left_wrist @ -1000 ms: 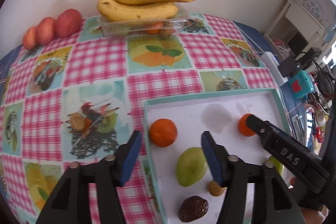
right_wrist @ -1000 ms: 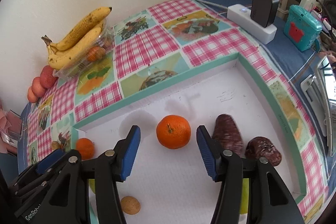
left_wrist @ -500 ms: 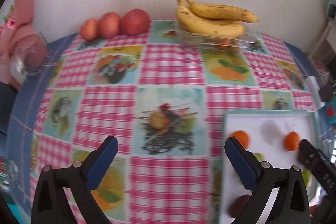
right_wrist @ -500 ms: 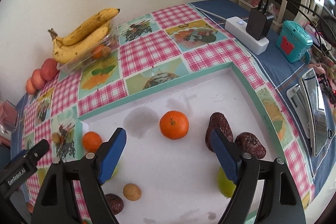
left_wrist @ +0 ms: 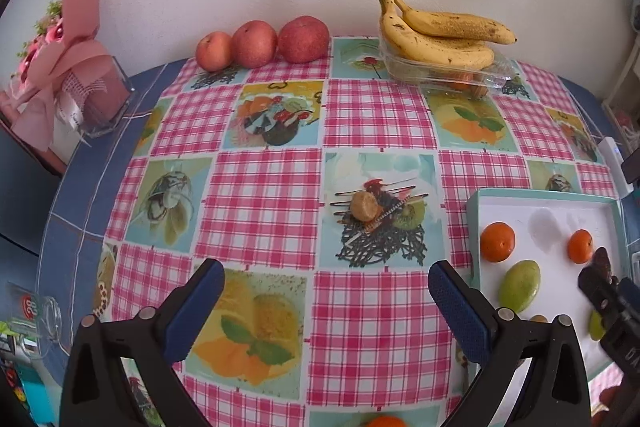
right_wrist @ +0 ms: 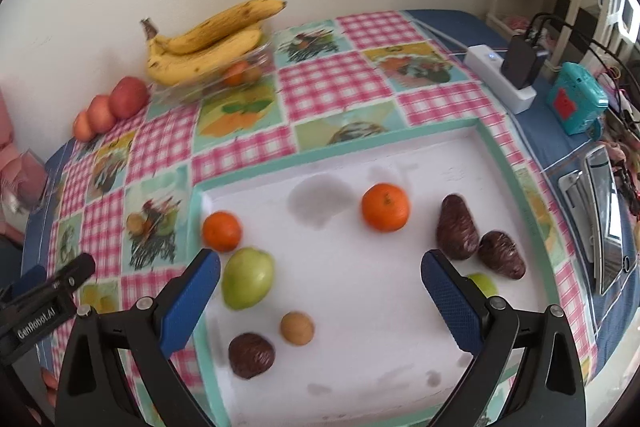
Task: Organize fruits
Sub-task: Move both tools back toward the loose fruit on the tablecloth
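Glossy tablecloth [left_wrist: 264,195], clear plastic punnet [left_wrist: 448,73], matt white tray [right_wrist: 360,291], wrinkled dark fruits [right_wrist: 456,227].

Your white tray [right_wrist: 400,367] holds two oranges [right_wrist: 385,207], a green fruit [right_wrist: 247,277], three dark wrinkled fruits [right_wrist: 456,227] and a small tan one [right_wrist: 297,328]. Your bananas [left_wrist: 436,35] rest on a clear box; three apples [left_wrist: 256,43] line the wall.

In the left wrist view, the pink checked tablecloth [left_wrist: 260,195] lay bare through the frame's middle, open to a pass. Three red apples [left_wrist: 262,43] and a yellow banana bunch [left_wrist: 440,35] on a clear plastic box [left_wrist: 452,71] lined the upper edge. In the right wrist view, the white teal-rimmed tray [right_wrist: 352,291] had free floor at its centre, fruit ringing it.
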